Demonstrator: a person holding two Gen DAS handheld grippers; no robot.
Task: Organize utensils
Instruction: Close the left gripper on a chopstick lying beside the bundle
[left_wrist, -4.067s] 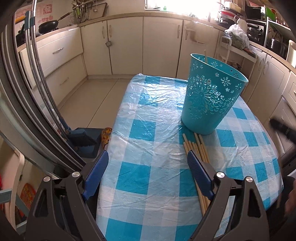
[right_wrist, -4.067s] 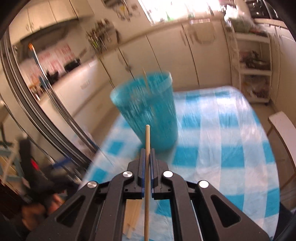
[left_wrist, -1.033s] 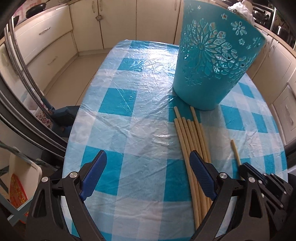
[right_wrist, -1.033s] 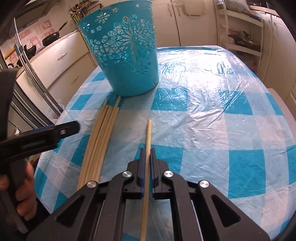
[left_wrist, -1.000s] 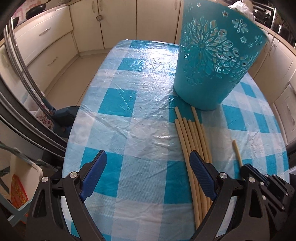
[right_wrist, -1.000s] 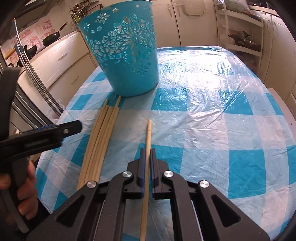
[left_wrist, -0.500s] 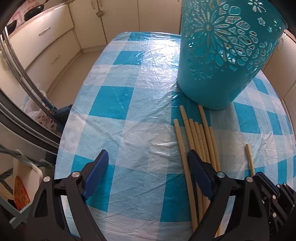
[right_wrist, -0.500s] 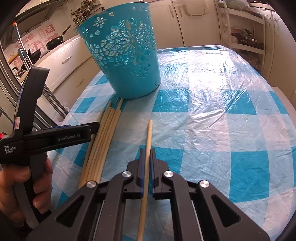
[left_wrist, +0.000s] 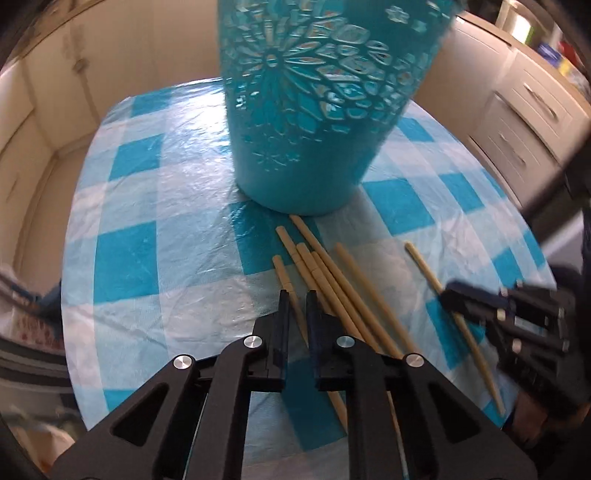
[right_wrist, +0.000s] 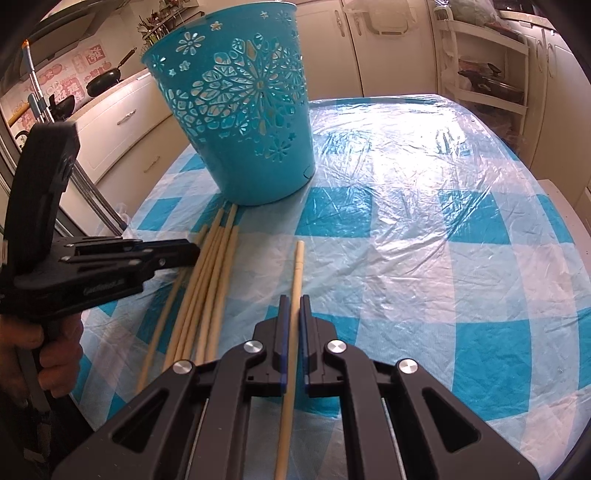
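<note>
A teal cut-out basket (left_wrist: 314, 110) (right_wrist: 243, 110) stands upright on the blue-checked table (right_wrist: 406, 221). Several pale chopsticks (left_wrist: 332, 273) (right_wrist: 214, 266) lie in a bundle in front of it, tips toward its base. My left gripper (left_wrist: 295, 306) (right_wrist: 192, 251) is low over the bundle's left edge. Its jaws are closing on the leftmost chopstick (left_wrist: 282, 267), which runs between the pads. My right gripper (right_wrist: 291, 306) (left_wrist: 454, 295) is shut on a single chopstick (right_wrist: 297, 266) (left_wrist: 421, 262) lying apart to the right of the bundle.
A hand (right_wrist: 22, 343) holds the left gripper's handle at the table's left edge. Cream kitchen cabinets (right_wrist: 122, 122) surround the table, and an open shelf unit (right_wrist: 487, 74) stands at the far right. The cloth is wrinkled plastic.
The left gripper's jaws went from wide open to nearly shut around the leftmost chopstick, and it moved closer to the basket and rolled. The right gripper kept still on its chopstick.
</note>
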